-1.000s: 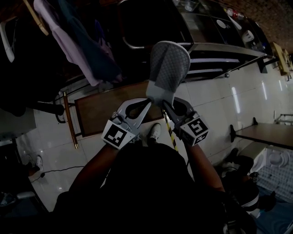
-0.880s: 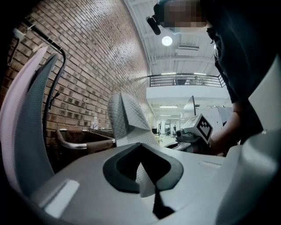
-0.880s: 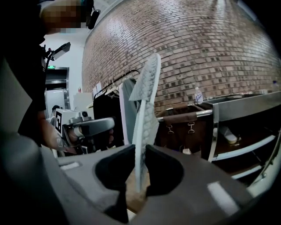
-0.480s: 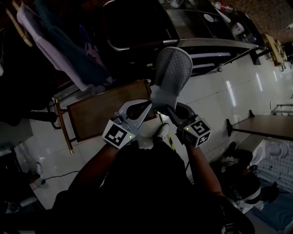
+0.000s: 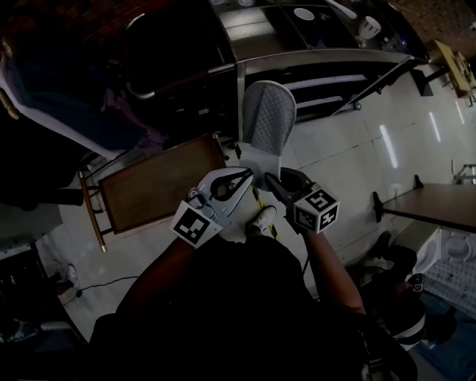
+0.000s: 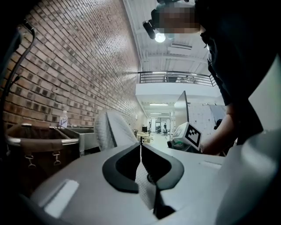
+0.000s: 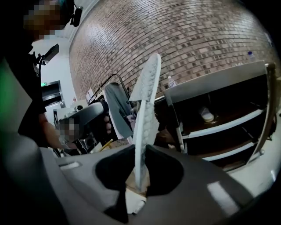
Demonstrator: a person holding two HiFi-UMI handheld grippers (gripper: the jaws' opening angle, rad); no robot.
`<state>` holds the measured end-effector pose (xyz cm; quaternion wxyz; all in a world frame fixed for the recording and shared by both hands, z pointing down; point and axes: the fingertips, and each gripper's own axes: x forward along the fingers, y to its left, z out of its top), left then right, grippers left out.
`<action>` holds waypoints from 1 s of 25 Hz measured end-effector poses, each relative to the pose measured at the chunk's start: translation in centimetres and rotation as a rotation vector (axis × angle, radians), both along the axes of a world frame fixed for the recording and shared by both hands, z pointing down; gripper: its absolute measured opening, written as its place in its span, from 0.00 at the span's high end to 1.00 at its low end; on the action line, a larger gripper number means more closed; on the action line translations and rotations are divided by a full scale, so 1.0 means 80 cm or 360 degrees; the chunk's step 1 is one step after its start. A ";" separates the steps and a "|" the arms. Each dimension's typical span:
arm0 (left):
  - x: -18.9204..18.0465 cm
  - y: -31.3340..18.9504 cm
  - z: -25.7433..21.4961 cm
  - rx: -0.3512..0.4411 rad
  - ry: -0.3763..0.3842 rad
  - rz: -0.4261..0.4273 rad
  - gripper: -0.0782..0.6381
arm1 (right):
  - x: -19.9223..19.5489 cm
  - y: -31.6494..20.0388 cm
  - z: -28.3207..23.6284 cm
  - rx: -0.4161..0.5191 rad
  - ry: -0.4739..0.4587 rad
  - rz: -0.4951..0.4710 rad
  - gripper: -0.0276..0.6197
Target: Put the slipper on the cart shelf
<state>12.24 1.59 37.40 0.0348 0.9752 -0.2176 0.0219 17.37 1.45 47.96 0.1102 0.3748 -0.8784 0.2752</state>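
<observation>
In the head view the metal cart point(image 5: 320, 56) stands at the top, its upper deck carrying a few small white items point(image 5: 301, 13) too dim to name, with dark shelves showing below its rim. The grey slipper point(image 5: 268, 115) is held in the air in front of the cart, toe toward it and quilted face turned to the camera, above the pale tiled floor point(image 5: 349, 164) and just beside a brown wooden board point(image 5: 160, 182). Both forearms reach forward from the bottom of the frame and converge, so the left gripper point(image 5: 249, 177) and the right gripper point(image 5: 270, 181) meet at the slipper's heel end, one on each side. In the left gripper view the jaws are pressed together at their tips with the slipper's grey mesh pinched between them. To the left stands a dark bin point(image 6: 39, 136) with a metal rim, its contents out of sight, and a small bottle point(image 6: 64, 118) sits on the surface behind it. In the right gripper view the slipper appears edge-on and upright, its thin sole clamped between the narrowly parted jaws. At the right the cart's open shelves show, and one shelf holds a single white shoe point(image 7: 205, 115).
</observation>
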 end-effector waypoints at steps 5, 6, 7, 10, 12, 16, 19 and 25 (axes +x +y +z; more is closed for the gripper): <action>0.072 -0.005 0.004 -0.0007 -0.0041 -0.0059 0.87 | 0.061 -0.001 0.027 -0.0121 -0.0038 -0.0094 0.86; 0.083 -0.007 0.006 -0.0004 -0.0052 -0.0065 0.87 | 0.072 -0.002 0.032 -0.0139 -0.0041 -0.0110 0.86; 0.093 -0.009 0.007 0.0002 -0.0061 -0.0069 0.87 | 0.081 -0.004 0.037 -0.0159 -0.0045 -0.0125 0.86; 0.114 -0.015 0.013 0.0011 -0.0080 -0.0074 0.87 | 0.101 -0.012 0.054 -0.0230 -0.0068 -0.0157 0.86; 0.121 -0.020 0.016 0.0015 -0.0087 -0.0067 0.87 | 0.106 -0.019 0.067 -0.0295 -0.0097 -0.0172 0.86; 0.125 -0.041 0.026 0.0007 -0.0080 -0.0055 0.87 | 0.106 -0.038 0.095 -0.0447 -0.0138 -0.0193 0.86; 0.125 -0.069 0.034 0.0018 -0.0061 -0.0049 0.87 | 0.102 -0.060 0.120 -0.0551 -0.0134 -0.0218 0.86; 0.116 -0.116 0.047 0.0069 -0.0057 -0.0003 0.87 | 0.095 -0.107 0.175 -0.0751 -0.0078 -0.0230 0.86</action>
